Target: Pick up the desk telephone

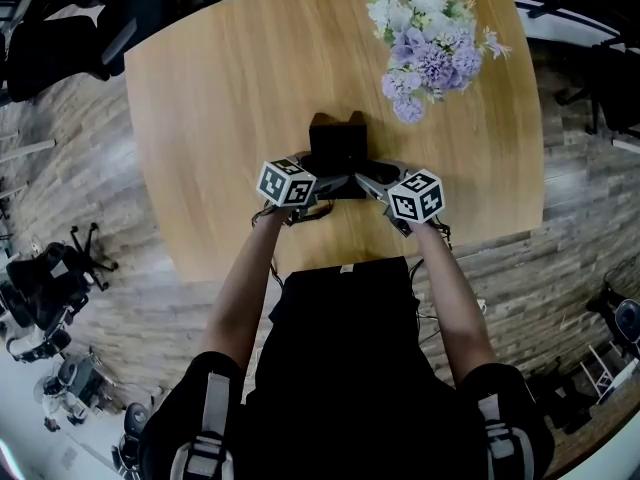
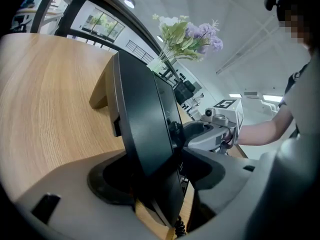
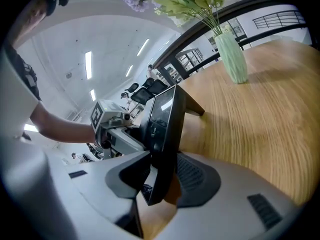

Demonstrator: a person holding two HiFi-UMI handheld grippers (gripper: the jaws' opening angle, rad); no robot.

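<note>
The black desk telephone (image 1: 337,148) stands on its rear stand near the front edge of the wooden table (image 1: 210,108). My left gripper (image 1: 320,184) is shut on its left edge, and the left gripper view shows the dark body (image 2: 145,129) wedged between the two grey pads. From the other side my right gripper (image 1: 366,181) is shut on its right edge. In the right gripper view the screen side (image 3: 162,124) fills the gap, with the ribbed pad (image 3: 195,176) against its back. Each gripper view shows the opposite gripper beyond the phone.
A pale green vase of white and purple flowers (image 1: 430,38) stands at the table's far right; the vase (image 3: 232,54) is well behind the phone. Office chairs (image 1: 45,278) stand on the floor at the left. The person stands at the table's near edge.
</note>
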